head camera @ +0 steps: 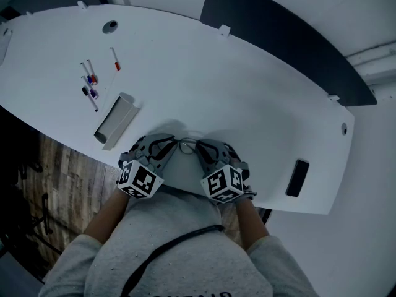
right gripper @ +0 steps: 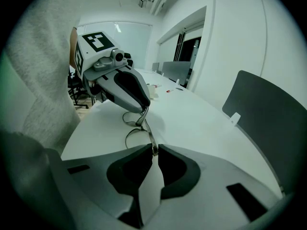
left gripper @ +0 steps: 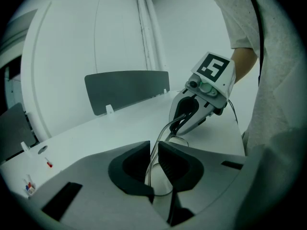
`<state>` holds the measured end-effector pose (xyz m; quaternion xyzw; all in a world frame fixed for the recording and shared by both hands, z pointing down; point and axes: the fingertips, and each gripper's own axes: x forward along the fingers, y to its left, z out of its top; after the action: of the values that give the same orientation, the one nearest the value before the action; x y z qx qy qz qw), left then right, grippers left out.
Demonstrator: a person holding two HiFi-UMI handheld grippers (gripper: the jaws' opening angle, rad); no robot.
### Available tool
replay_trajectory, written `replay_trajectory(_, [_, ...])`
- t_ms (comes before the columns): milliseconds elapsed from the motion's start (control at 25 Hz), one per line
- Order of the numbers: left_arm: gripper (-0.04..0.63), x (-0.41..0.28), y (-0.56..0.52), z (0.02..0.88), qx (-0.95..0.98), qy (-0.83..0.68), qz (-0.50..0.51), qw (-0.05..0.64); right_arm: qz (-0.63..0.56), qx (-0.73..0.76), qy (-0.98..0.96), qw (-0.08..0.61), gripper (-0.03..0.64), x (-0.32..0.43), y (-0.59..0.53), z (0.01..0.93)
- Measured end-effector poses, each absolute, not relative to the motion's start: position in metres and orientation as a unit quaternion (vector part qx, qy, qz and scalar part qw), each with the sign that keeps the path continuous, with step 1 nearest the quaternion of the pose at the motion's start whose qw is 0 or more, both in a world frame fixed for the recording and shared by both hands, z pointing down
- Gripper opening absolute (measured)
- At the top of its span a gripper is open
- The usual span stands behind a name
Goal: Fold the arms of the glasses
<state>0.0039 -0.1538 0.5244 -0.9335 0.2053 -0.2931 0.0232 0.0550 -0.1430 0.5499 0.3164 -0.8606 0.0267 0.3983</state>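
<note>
**Right claw pinches an arm tip, left claw slack on the frame**

The glasses [right gripper: 134, 138] sit low at the table's [head camera: 235, 98] near edge, right of the grey tray [head camera: 116, 122] and closer to the person. The right claw [right gripper: 155, 150] is closed on the end of one arm. The left claw [left gripper: 154, 150] stands narrowly apart, and the thin frame wire runs loose through its gap with a lens just below.

The fold probably goes best if the left claw first steadies the frame. The right can then swing the arm gently about its hinge toward the lenses, without squeezing glass.

Pens [head camera: 90, 82] lie beyond the tray and a black slab [head camera: 298, 178] lies well right of it; neither intrudes. The risks look like the claws crowding each other and the nearby table edge.
</note>
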Motion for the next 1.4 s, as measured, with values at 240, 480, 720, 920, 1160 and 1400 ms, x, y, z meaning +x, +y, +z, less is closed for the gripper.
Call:
replay_trajectory(240, [0.061, 0.008, -0.153, 0.53, -0.927, 0.197, -0.315, 0.043, 0.022, 0.315, -0.86, 0.401, 0.051, 0.056, -0.143, 0.551])
replay_trajectory(480, [0.077, 0.01, -0.152, 0.529, -0.926, 0.199, -0.317, 0.058, 0.021, 0.314, -0.859, 0.405, 0.049, 0.056, -0.142, 0.553])
replay_trajectory(720, [0.107, 0.004, -0.152, 0.523, -0.926, 0.194, -0.316, 0.069, 0.018, 0.31, -0.858, 0.41, 0.046, 0.053, -0.141, 0.555])
replay_trajectory(920, [0.115, -0.009, -0.153, 0.516, -0.924, 0.195, -0.318, 0.081, 0.019, 0.311, -0.858, 0.409, 0.044, 0.051, -0.143, 0.554])
replay_trajectory(1160, [0.017, -0.002, -0.155, 0.506, -0.93, 0.214, -0.291, 0.076, 0.01, 0.31, -0.858, 0.409, 0.043, 0.048, -0.144, 0.553])
replay_trajectory(1400, [0.015, 0.01, -0.157, 0.516, -0.925, 0.219, -0.302, 0.077, 0.011, 0.31, -0.859, 0.409, 0.042, 0.045, -0.145, 0.554])
